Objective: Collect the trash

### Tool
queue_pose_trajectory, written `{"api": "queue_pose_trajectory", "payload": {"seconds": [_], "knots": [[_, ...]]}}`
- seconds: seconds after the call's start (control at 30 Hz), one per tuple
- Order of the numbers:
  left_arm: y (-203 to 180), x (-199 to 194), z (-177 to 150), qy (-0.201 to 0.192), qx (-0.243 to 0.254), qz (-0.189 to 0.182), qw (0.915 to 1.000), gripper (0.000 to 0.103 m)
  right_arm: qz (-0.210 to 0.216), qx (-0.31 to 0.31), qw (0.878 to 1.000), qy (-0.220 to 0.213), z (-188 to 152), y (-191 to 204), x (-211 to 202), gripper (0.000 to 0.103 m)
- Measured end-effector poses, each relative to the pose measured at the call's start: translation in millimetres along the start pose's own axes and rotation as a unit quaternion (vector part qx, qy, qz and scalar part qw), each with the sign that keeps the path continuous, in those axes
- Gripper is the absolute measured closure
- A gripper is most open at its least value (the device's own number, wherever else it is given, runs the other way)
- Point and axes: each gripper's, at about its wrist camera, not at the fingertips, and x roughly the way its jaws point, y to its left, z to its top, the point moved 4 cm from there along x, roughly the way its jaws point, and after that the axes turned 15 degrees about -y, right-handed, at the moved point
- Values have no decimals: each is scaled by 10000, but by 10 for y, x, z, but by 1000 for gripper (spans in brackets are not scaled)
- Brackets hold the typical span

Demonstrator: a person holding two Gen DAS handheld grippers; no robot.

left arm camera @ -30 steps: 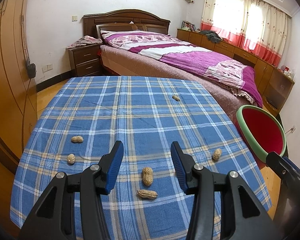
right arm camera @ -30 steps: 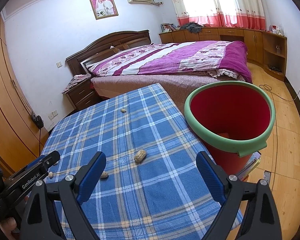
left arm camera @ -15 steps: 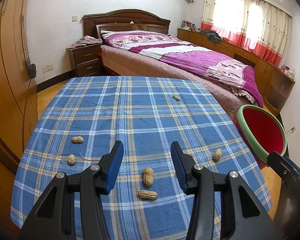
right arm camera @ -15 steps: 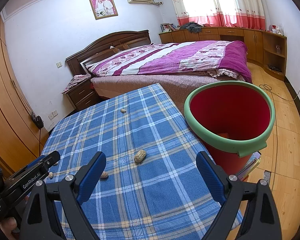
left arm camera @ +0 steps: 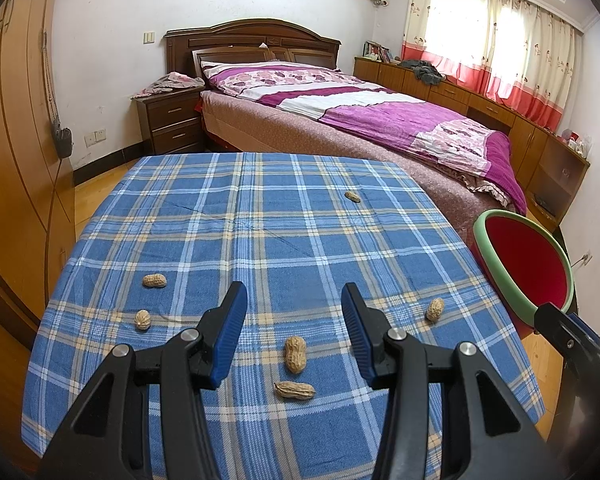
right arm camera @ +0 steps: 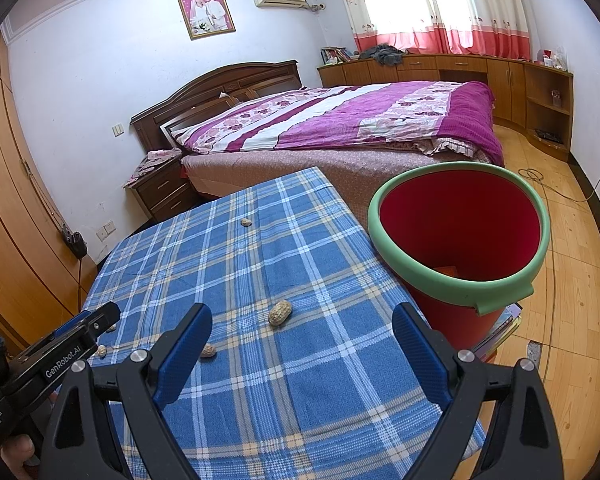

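Against the frames from a second back, nothing has shifted: both grippers hang in the same spots above the table and no peanut has changed place. Left gripper (left arm camera: 291, 312) hovers with jaws moderately apart and empty, blue pads clear of the cloth. Right gripper (right arm camera: 302, 334) stands wider, also empty. The trash is six unshelled peanuts scattered on the blue plaid tablecloth (left arm camera: 260, 224). One upright peanut (left arm camera: 295, 354) lies directly below the gap of the left jaws, with a sideways peanut (left arm camera: 295, 390) just beside it, nearer the camera. A third peanut (left arm camera: 435, 309) lies toward the right edge, two more (left arm camera: 154, 280) (left arm camera: 142, 319) at the left, and the farthest (left arm camera: 353, 197) well apart near the far end. The red bin with green rim (right arm camera: 458, 280) stands on the floor just beside the table's right edge, open side up. Handling judgement: peanut shells are light, stiff but brittle, ridged enough to grip; hard closing could crack them. Best hold looks to be across the narrow waist or the short axis. The cloth is soft and may bunch if the pads drag on it.
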Motion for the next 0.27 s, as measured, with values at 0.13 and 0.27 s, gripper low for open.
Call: {"api": "queue_pose_trajectory", "payload": {"seconds": [0.13,0.27], "knots": [[4,1,3,-1,1,7,10000,54,-4,2,10000,2,1,-2,0,10],[21,4,9,18,0,17,10000,54,-5,4,10000,1,3,-1,0,10]]}}
